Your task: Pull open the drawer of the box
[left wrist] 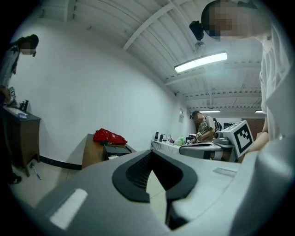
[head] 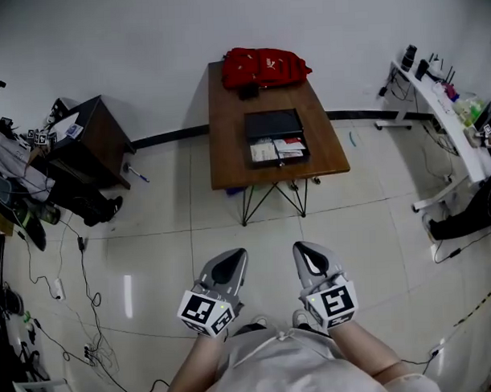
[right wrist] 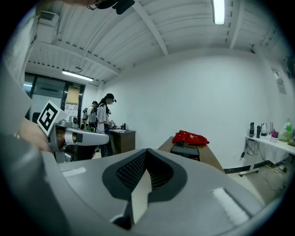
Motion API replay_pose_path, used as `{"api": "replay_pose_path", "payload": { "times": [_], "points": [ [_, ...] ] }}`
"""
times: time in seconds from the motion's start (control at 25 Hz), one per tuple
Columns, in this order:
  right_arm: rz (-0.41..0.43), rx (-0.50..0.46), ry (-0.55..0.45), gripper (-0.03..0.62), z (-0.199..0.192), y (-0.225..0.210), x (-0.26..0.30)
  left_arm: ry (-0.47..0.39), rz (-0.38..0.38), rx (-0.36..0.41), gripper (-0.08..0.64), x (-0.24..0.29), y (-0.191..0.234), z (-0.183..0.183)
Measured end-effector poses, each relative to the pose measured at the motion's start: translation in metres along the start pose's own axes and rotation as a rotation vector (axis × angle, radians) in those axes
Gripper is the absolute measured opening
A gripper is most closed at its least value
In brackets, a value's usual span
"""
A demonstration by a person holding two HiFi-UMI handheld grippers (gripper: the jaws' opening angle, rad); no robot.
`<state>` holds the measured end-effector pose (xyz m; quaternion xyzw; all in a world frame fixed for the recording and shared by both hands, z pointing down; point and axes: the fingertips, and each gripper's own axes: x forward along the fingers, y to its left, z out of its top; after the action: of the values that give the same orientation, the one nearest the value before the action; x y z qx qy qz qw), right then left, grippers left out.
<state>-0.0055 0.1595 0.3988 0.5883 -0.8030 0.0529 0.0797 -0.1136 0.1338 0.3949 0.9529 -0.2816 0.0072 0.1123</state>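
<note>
A black box [head: 273, 124] lies on a brown wooden table [head: 227, 127] across the room, far from me. Its drawer [head: 278, 151] stands pulled out toward me, with papers showing inside. A red bag [head: 265, 67] lies behind the box. I hold both grippers close to my body, over the tiled floor. The left gripper [head: 229, 264] and the right gripper [head: 312, 257] are shut and hold nothing. In the left gripper view the jaws [left wrist: 150, 153] meet, with the box [left wrist: 115, 150] small beyond them. The right gripper view shows closed jaws [right wrist: 147, 151] and the box [right wrist: 185, 150] ahead.
A dark cabinet [head: 91, 140] stands at the left wall, with a person [head: 3, 159] beside it. A white desk [head: 444, 112] with small items runs along the right. Cables [head: 80, 301] trail over the floor at the left. Between me and the table lies tiled floor.
</note>
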Motion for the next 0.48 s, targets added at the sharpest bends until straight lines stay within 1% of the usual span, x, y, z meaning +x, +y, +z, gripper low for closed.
{"api": "replay_pose_path", "payload": {
  "times": [0.2,0.36,0.48],
  "points": [
    [0.039,0.007,0.008,0.006,-0.003,-0.009,-0.026,-0.008,0.025,-0.018,0.006,0.005,-0.032,-0.007],
    [0.044,0.015,0.024,0.006,-0.009,-0.023,-0.042,-0.009,0.032,-0.019,0.007,0.011,-0.055,-0.009],
    [0.05,0.022,0.014,0.006,-0.011,-0.03,-0.051,-0.009,0.038,-0.017,0.006,0.013,-0.065,-0.011]
  ]
}}
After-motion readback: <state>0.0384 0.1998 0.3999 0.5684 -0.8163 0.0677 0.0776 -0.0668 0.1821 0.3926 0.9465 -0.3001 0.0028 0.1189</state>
